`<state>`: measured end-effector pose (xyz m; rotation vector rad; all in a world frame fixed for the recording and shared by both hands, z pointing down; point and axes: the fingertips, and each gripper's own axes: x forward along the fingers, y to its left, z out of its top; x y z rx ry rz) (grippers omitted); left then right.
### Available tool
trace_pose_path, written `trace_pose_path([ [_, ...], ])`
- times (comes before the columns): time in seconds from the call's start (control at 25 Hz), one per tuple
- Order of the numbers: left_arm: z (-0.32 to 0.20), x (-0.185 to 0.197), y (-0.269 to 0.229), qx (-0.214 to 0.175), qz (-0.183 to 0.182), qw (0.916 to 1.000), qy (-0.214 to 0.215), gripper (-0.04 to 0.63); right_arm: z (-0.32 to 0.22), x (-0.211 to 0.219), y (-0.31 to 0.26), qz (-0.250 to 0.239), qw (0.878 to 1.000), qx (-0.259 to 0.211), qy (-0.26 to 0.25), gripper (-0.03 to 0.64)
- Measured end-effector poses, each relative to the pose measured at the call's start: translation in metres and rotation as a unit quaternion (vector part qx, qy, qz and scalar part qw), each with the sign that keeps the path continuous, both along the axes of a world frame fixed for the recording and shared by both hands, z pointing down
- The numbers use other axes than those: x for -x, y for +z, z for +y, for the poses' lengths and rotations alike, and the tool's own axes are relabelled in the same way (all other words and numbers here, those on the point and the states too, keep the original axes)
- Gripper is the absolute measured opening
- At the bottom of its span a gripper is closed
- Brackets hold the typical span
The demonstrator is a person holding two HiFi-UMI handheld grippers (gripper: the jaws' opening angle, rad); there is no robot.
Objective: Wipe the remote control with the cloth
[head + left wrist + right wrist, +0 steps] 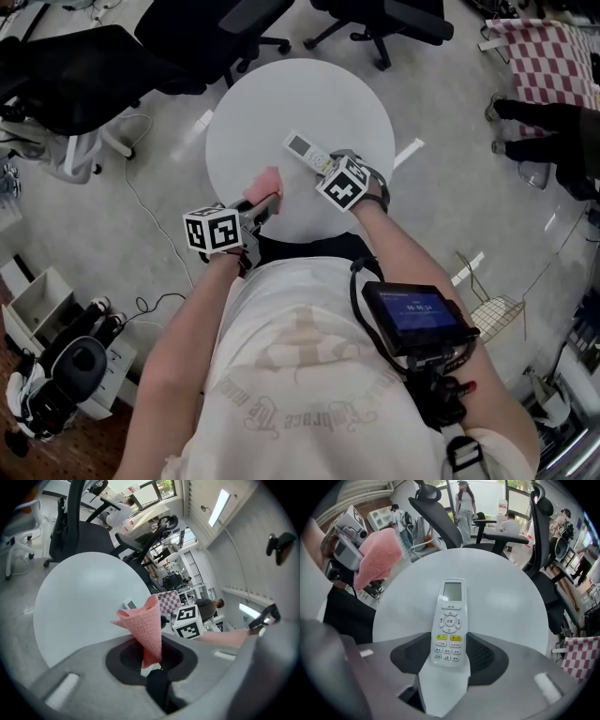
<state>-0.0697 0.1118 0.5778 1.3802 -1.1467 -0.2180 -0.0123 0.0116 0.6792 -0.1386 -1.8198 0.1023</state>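
A white remote control (450,620) with grey and yellow buttons sits between the jaws of my right gripper (450,651), both pads against its sides, display end pointing away. In the head view it (302,148) sticks out from the right gripper (328,165) over the round white table (244,112). My left gripper (151,660) is shut on a pink cloth (147,625), which stands up in a folded cone. From the head view the cloth (263,183) and left gripper (265,202) hover at the table's near edge, just left of the remote. The cloth (375,557) also shows in the right gripper view.
Black office chairs (216,23) stand beyond the table, another (384,19) at the far right. A red-checked cloth (548,56) lies at the upper right beside a person's feet (544,122). A screen unit (417,319) hangs on my chest. A white box (33,305) sits on the floor at left.
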Motion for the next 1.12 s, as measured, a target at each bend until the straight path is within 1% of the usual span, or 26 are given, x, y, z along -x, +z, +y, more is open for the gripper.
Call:
trace_pose_path([
  [0.12,0.005,0.004,0.001,0.000,-0.001,1.0000,-0.002,0.043,-0.004,0.003,0.004,0.001,1.000,-0.016,0.000,0.247],
  [0.32,0.009,0.011,0.001,-0.002,-0.004,1.0000,-0.002,0.043,-0.004,0.001,0.006,-0.005,1.000,-0.022,0.009,0.259],
  [0.44,0.008,0.012,-0.001,-0.008,-0.005,0.9999,0.003,0.043,-0.005,0.000,-0.001,-0.029,0.998,-0.011,0.049,0.272],
  [0.52,0.006,0.013,-0.003,-0.014,-0.008,0.9999,0.006,0.043,-0.009,-0.003,-0.009,-0.053,0.994,-0.002,0.094,0.250],
  [0.68,-0.007,0.016,-0.007,-0.033,-0.029,0.9987,0.027,0.043,-0.025,-0.011,-0.034,-0.114,0.974,0.006,0.194,0.099],
  [0.76,-0.012,0.015,-0.012,-0.042,-0.035,0.9978,0.036,0.043,-0.029,-0.018,-0.050,-0.136,0.966,0.001,0.219,0.064],
  [0.84,-0.013,0.016,-0.017,-0.049,-0.039,0.9972,0.040,0.043,-0.029,-0.023,-0.068,-0.161,0.959,-0.001,0.235,0.006],
  [0.96,-0.018,0.019,-0.026,-0.067,-0.055,0.9951,0.047,0.043,-0.029,-0.026,-0.095,-0.206,0.943,0.001,0.263,0.006],
  [1.12,-0.021,0.016,-0.044,-0.094,-0.089,0.9886,0.076,0.043,-0.030,-0.032,-0.134,-0.262,0.918,-0.004,0.297,0.006],
])
